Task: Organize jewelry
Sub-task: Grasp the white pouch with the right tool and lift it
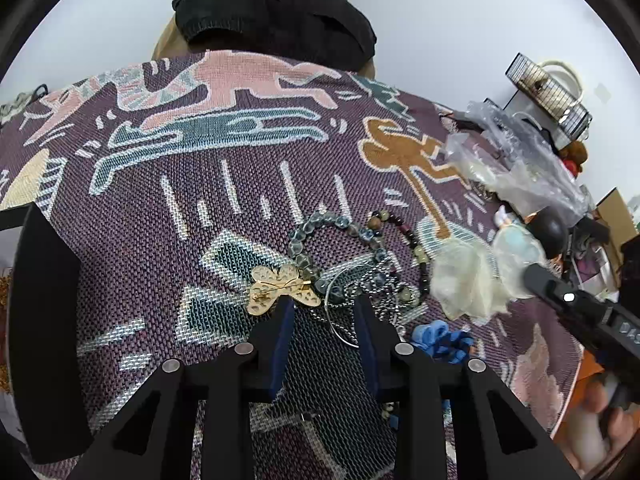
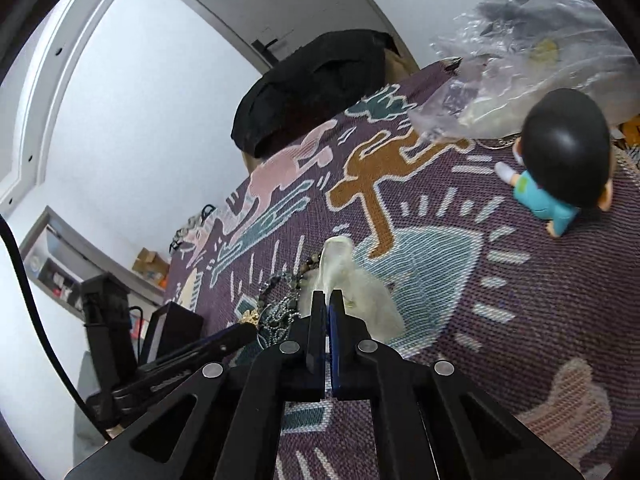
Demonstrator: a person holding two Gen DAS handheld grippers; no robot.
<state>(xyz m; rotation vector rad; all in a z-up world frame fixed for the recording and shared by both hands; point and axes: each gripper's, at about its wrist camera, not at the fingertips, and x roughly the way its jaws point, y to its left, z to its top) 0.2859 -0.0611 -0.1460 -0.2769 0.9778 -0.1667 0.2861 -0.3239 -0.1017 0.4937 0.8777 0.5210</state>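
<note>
A jewelry pile lies on the patterned woven cloth (image 1: 160,208). In it are a gold butterfly brooch (image 1: 280,286), a blue-grey bead bracelet (image 1: 316,236), a dark bead bracelet (image 1: 404,236) and a silver ball chain (image 1: 378,288). My left gripper (image 1: 324,308) points down at the pile. Its jaws stand apart over a thin wire hoop (image 1: 340,328), and the left fingertip is at the brooch's edge. My right gripper (image 2: 327,296) is shut on a sheer cream pouch (image 2: 340,268), which stands up from its tips. The left wrist view shows that pouch (image 1: 468,280) beside the right gripper's body (image 1: 580,312).
A blue scrunchie (image 1: 440,340) lies right of my left fingers. A black box (image 1: 44,320) stands at the left edge. A dark-haired figurine (image 2: 560,168) in blue sits near crumpled plastic bags (image 2: 540,60). A black garment (image 1: 276,16) hangs over a chair beyond the table.
</note>
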